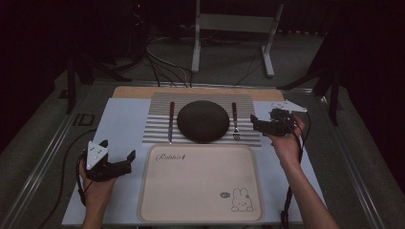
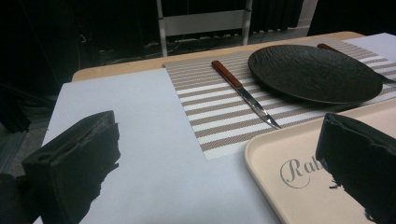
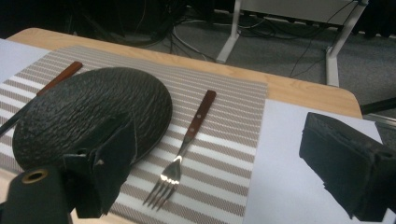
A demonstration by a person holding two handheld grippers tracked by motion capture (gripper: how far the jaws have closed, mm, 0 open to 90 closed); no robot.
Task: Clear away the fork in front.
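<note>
A dark round plate (image 1: pixel 203 120) lies in the middle of a striped placemat (image 1: pixel 157 129). A knife (image 1: pixel 170 122) with a brown handle rests left of the plate, a fork (image 1: pixel 235 121) right of it. A beige tray (image 1: pixel 200 183) with a rabbit drawing sits in front of the mat. My left gripper (image 1: pixel 119 164) hovers open at the tray's left edge; in the left gripper view its jaws frame the knife (image 2: pixel 245 93) and plate (image 2: pixel 315 72). My right gripper (image 1: pixel 260 125) is open just right of the fork (image 3: pixel 182 149), with the plate (image 3: pixel 88 109) beyond its left jaw.
A pale blue sheet (image 1: pixel 119 124) covers the wooden tabletop (image 1: pixel 133 91). Behind the table stands a white metal frame (image 1: pixel 234 28) with cables (image 1: pixel 165 67) on the floor. Metal rails (image 1: pixel 43 157) run along both sides of the table.
</note>
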